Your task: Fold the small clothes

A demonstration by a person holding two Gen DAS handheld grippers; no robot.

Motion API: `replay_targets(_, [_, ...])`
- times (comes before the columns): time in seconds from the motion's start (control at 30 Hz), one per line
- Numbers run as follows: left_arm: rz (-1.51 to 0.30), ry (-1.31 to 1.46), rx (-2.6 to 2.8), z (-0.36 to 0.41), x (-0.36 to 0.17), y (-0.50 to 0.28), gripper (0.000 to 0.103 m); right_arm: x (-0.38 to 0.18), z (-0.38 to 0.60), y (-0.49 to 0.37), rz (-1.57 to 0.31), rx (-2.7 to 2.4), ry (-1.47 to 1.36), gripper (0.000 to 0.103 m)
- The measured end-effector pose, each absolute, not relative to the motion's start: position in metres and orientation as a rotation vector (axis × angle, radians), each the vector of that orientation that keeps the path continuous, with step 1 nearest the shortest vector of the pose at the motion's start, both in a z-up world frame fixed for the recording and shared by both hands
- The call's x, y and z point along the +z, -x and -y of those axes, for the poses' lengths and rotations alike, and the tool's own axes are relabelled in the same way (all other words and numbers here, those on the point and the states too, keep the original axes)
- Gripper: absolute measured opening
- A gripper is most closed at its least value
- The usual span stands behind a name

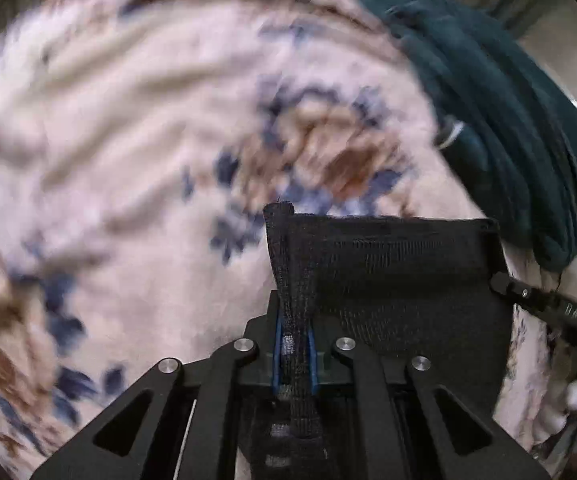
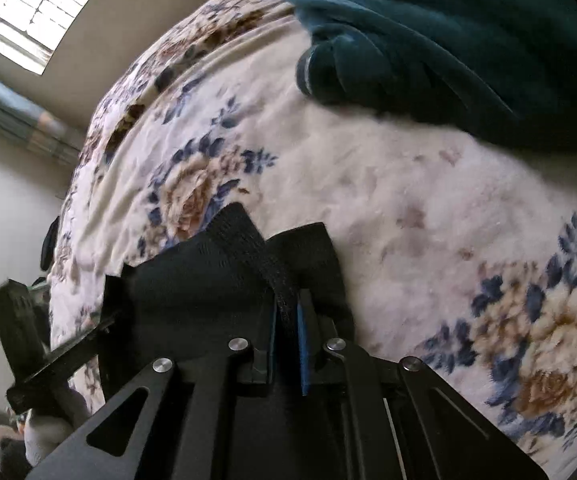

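A small black mesh garment [image 1: 400, 280] hangs stretched between both grippers above a floral bedspread [image 1: 128, 140]. My left gripper [image 1: 295, 352] is shut on one bunched corner of it. The right gripper shows in the left wrist view [image 1: 544, 304] at the garment's other end. In the right wrist view my right gripper [image 2: 286, 340] is shut on a black edge band of the same garment [image 2: 192, 280]. The left gripper [image 2: 20, 344] shows at the far left of that view, holding the other corner.
A dark teal fleece blanket [image 1: 508, 112] lies bunched on the bed beyond the garment; it also shows in the right wrist view [image 2: 448, 40]. The floral bedspread [image 2: 408, 200] fills the view below. A window [image 2: 44, 4] and wall stand past the bed's far edge.
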State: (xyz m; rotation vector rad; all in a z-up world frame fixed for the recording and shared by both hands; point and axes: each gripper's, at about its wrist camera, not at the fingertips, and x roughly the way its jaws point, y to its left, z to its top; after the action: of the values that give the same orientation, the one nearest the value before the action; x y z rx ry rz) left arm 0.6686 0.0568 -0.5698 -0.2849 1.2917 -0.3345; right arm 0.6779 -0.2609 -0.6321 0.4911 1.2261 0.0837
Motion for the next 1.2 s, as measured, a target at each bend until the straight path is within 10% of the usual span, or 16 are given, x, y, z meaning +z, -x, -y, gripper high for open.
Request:
replay_targets(0.13, [-1.283,0.402,-0.335,-0.067,-0.556,-0.659,0.033,-0.643,0.246,-0.689,-1.323,0.071,-0.393,0.011])
replay_targets(0.3, [-1.215,0.403,-0.382,-0.082,-0.521,-0.585,0.036,-0.613,0.265,-0.653,-1.316,0.178,-0.51,0.038])
replay_targets(0.6, [-1.342,0.4,-0.337,-0.076,-0.552,-0.469,0.033,-0.647,0.279,-0.525,-1.439,0.137,-0.648,0.038])
replay_targets(0.77, [-1.291,0.347,-0.355,-0.064,-0.552,-0.456,0.013,-0.68,0.275,-0.493,-1.493,0.129,-0.735,0.036])
replay_targets(0.83, [-1.272,0.317,-0.362,-0.068,-0.538,-0.453,0.006,-0.682,0.274,-0.487,-1.479,0.108,-0.722,0.01])
replay_targets(0.9, [-1.259,0.256,-0.353,-0.077,-0.528,-0.453,0.003,-0.68,0.277,-0.486,-1.476,0.076,-0.716,0.007])
replay_targets(1.13, [-1.326,0.322,-0.373,-0.093,-0.545,-0.462,0.007,-0.662,0.263,-0.498,-1.531,0.114,-0.565,0.008])
replay_targets(1.2, [-1.324,0.467,-0.414,-0.101,-0.542,-0.459,0.026,-0.657,0.269,-0.499,-1.544,0.134,-0.592,0.011])
